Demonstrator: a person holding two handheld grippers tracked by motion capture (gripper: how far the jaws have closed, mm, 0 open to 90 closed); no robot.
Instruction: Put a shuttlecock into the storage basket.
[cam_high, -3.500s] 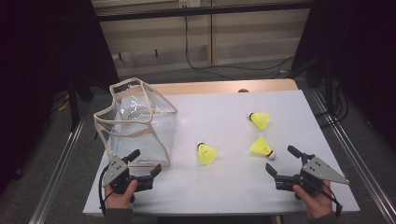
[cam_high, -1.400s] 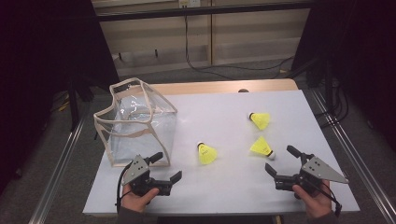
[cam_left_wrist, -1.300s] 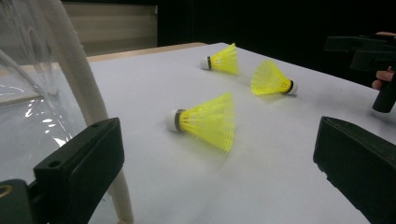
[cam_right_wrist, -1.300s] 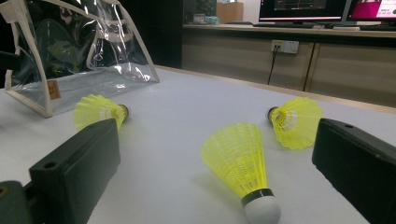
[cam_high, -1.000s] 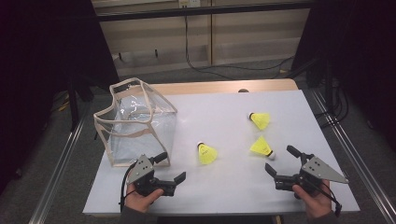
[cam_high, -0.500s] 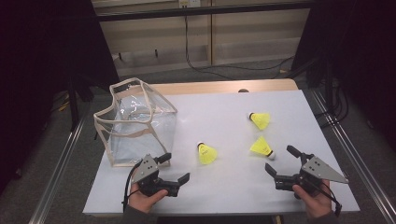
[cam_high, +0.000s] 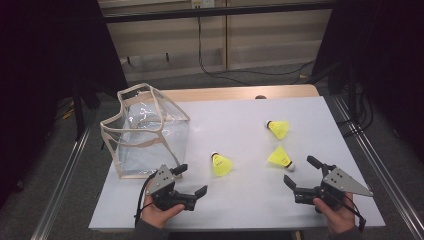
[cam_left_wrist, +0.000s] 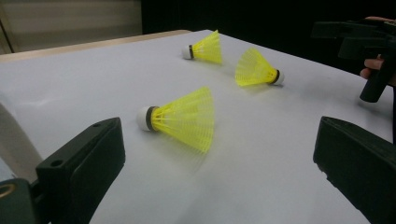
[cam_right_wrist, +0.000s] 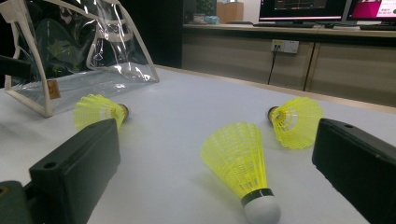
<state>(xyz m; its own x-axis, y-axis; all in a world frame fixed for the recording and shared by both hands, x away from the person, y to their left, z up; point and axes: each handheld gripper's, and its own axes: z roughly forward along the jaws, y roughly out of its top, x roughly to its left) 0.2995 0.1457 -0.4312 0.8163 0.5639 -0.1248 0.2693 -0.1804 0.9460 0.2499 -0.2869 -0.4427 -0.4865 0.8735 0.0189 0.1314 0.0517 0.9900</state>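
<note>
Just ahead of left claw: shuttlecock.

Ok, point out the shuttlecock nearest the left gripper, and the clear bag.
shuttlecock (cam_left_wrist: 184, 119), left gripper view, on its yellow skirt.
clear bag (cam_high: 150, 131), high view, on its see-through front wall.

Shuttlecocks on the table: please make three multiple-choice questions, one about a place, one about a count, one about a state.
1. Where does the clear bag stand?
A. the table's left side
B. the right edge
C. between the grippers

2. How many yellow shuttlecocks lie on the table?
A. two
B. three
C. five

3. How are the left gripper's jaws?
A. shut on a shuttlecock
B. shut, empty
C. open, empty

Key: 1 A, the clear bag stands left on the table. 2 B, one shuttlecock near the left gripper, two farther right. 3 C, the jaws stand apart, nothing between.
</note>
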